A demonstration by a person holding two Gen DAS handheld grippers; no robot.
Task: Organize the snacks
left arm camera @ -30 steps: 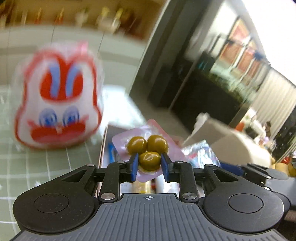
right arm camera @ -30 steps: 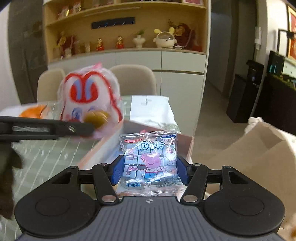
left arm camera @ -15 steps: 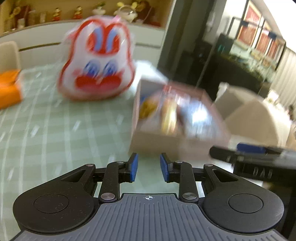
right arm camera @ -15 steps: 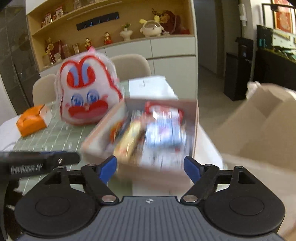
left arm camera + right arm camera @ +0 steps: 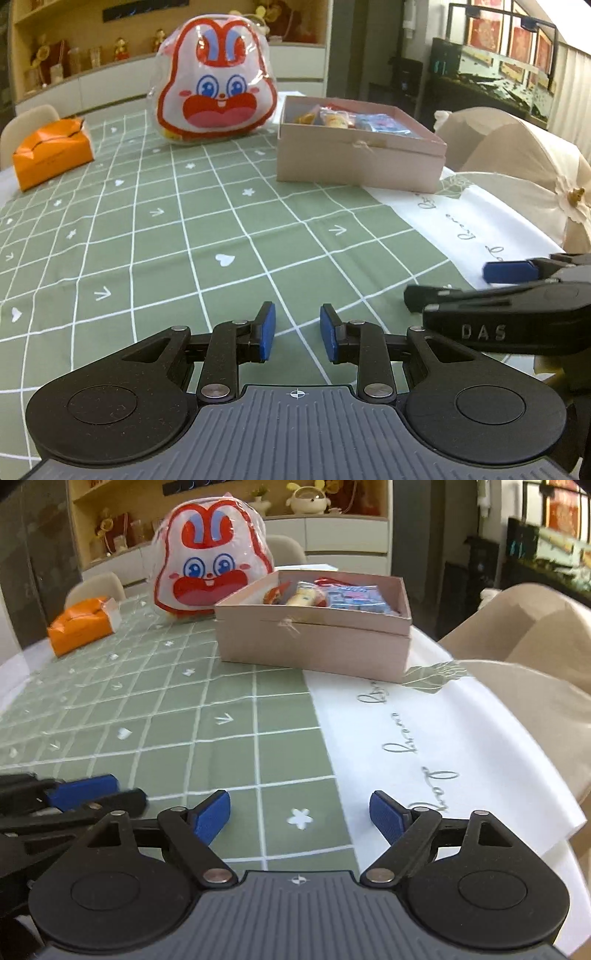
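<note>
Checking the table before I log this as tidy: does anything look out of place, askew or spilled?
Nothing spilled. The snacks lie loosely piled inside the open pink box, none over its rim. The rabbit-face bag stands upright behind it, and the orange box sits apart at the far left.

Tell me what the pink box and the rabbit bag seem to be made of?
Pink box: looks like matte cardboard, with flat stiff walls and sharp folded edges. Rabbit bag: apparently glossy clear plastic film printed in red and white, shown by bright glints and puffy wrinkles.
</note>
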